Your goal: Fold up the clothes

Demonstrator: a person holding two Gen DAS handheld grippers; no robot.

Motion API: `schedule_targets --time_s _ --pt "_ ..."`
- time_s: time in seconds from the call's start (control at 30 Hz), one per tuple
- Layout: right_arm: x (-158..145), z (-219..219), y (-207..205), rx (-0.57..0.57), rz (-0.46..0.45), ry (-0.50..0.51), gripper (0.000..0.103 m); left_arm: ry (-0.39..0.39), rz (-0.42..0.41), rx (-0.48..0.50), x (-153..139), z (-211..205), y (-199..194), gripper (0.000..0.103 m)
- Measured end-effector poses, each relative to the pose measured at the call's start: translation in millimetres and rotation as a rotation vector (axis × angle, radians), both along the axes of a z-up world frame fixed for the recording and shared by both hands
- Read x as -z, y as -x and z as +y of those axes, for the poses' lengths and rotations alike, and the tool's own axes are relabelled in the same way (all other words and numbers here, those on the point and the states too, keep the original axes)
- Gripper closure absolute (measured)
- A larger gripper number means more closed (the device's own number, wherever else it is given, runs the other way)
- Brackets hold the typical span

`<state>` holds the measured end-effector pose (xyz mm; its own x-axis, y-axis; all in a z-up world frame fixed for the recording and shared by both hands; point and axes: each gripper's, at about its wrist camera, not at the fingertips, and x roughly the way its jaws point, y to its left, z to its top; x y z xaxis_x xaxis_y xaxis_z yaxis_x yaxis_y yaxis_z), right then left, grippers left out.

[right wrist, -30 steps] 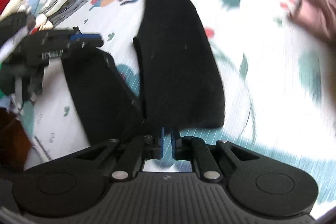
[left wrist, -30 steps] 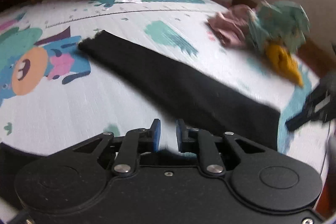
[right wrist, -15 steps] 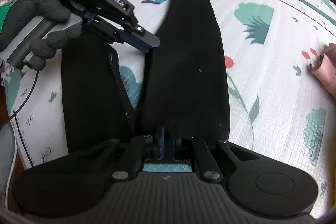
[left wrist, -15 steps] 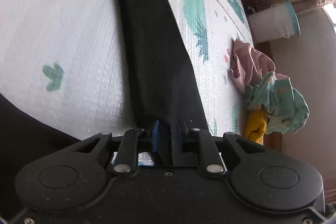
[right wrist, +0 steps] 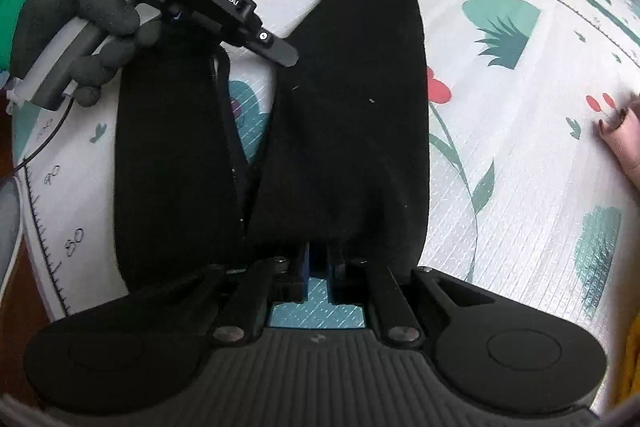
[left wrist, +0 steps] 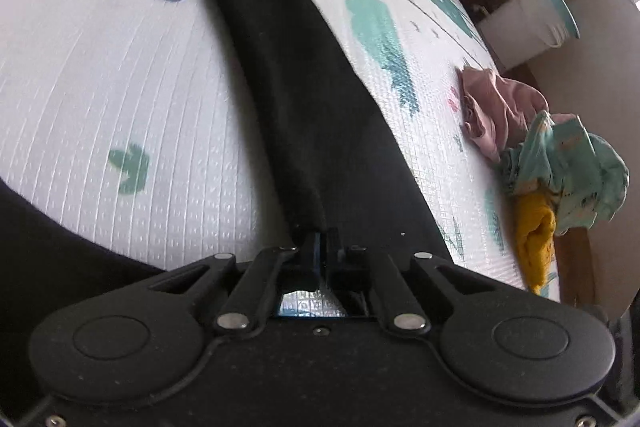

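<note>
A white cartoon-printed foam play mat (left wrist: 120, 75) carries everything; a white bucket (left wrist: 532, 23) stands at its far edge; black fabric trousers (right wrist: 352, 99) stretch away from both tools, legs parted; the left gripper (left wrist: 323, 247) is clenched on an inner leg edge; the right gripper (right wrist: 318, 259) pinches the near hem between its fingers.

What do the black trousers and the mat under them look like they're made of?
Black trousers: soft matte fabric, probably knit or fleece; no sheen, specks of lint, a fuzzy hem.
Mat: likely foam or plastic with a printed, slightly glossy skin; embossed grid lines catch the light.
</note>
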<state>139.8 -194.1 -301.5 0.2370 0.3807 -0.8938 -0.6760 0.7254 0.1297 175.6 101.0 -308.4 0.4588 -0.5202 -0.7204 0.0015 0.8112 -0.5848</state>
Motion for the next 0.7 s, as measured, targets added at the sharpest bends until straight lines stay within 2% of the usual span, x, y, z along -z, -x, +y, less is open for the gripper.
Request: schedule_targets --time_s 0.1,0.17,0.23,0.27,0.37,0.4,0.47,0.5,0.57,0.6,0.63,0.7 --pt "-11.3 -6.1 4.4 0.012 -0.06 -0.05 0.091 0.036 -0.006 -0.009 3.2 6.1 -0.5 0.102" --pt "-14.5 -7.8 6.9 0.023 -0.109 -0.048 0.089 0.066 -0.016 -0.012 3.3 12.7 1.3 0.102" --pt "-15.2 -8.5 9.4 0.025 -0.152 -0.035 0.07 0.083 -0.041 -0.001 0.0 15.4 5.3 0.103" --pt "-12.8 -6.6 11.3 0.001 -0.157 -0.025 0.056 0.094 -0.041 -0.006 -1.2 14.6 6.5 0.103" --pt "-4.4 4.0 22.2 -0.138 -0.155 -0.005 0.056 0.094 -0.038 -0.016 -1.6 13.4 2.5 0.103" --pt "-1.0 10.0 27.4 -0.196 -0.135 0.014 0.057 0.085 -0.035 -0.012 -0.8 12.1 1.7 0.103" --pt "2.4 14.0 34.0 -0.242 -0.08 0.001 0.06 0.058 -0.033 -0.005 1.6 9.3 0.1 0.103" --pt "2.6 14.6 37.0 -0.251 -0.064 -0.01 0.06 0.046 -0.033 -0.004 2.3 8.8 0.1 0.102" --pt "-2.8 12.3 39.0 -0.239 -0.094 -0.039 0.06 0.028 -0.029 -0.004 1.7 9.6 2.3 0.102" --pt "-6.1 10.4 39.5 -0.23 -0.117 -0.057 0.06 0.025 -0.025 -0.003 -0.5 9.9 4.4 0.099" --pt "-9.0 9.1 39.0 -0.214 -0.139 -0.065 0.06 0.023 -0.029 -0.006 -4.0 11.9 7.8 0.092" --pt "-8.4 8.1 33.7 -0.156 -0.156 -0.042 0.058 -0.013 -0.051 -0.012 -13.9 17.2 17.4 0.089"
